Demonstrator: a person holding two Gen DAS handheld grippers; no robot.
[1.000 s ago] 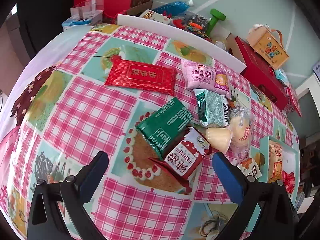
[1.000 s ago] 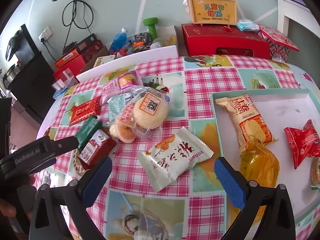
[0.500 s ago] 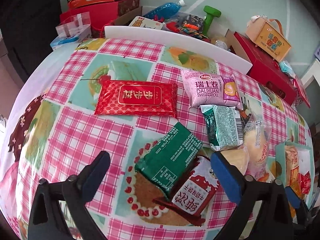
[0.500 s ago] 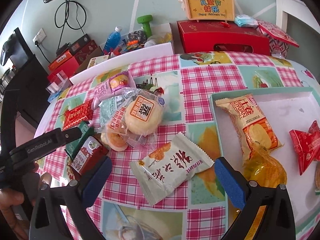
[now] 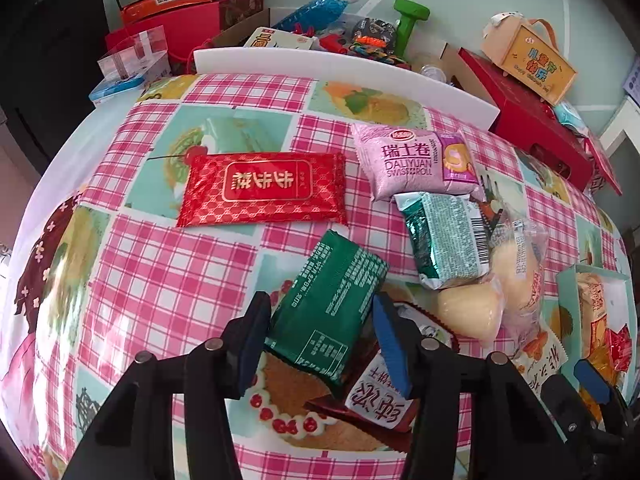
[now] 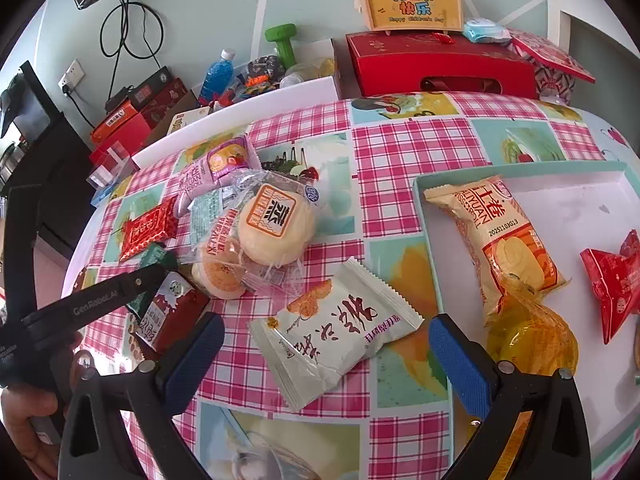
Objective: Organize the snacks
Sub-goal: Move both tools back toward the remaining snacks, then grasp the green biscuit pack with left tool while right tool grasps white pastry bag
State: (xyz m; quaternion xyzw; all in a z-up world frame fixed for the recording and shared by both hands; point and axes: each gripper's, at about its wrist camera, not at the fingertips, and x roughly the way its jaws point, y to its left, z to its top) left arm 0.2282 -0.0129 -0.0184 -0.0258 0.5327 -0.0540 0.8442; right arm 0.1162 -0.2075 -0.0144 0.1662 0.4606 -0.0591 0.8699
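Observation:
A green snack packet (image 5: 336,304) lies on the checked tablecloth, resting partly on a red-and-white packet (image 5: 380,396). My left gripper (image 5: 322,308) is closing on the green packet, and its blue pads (image 5: 256,336) touch the packet's two long sides. My right gripper (image 6: 324,328) stands open just above a white packet (image 6: 336,332), without touching it. The teal-rimmed tray (image 6: 520,168) at right holds a yellow swiss roll packet (image 6: 504,236), a red packet (image 6: 616,280) and a yellow net bag (image 6: 532,332).
Also on the cloth are a red flat packet (image 5: 264,188), a pink swiss roll packet (image 5: 416,160), a silver-green packet (image 5: 444,236) and wrapped buns (image 6: 276,224). A white board (image 5: 340,68) edges the far side. Behind it stand red boxes (image 6: 436,64), a bottle and a green dumbbell.
My left gripper moved forward and down over the green packet, and its jaws narrowed from wide apart to the packet's sides. The right gripper stayed open and nearly still.

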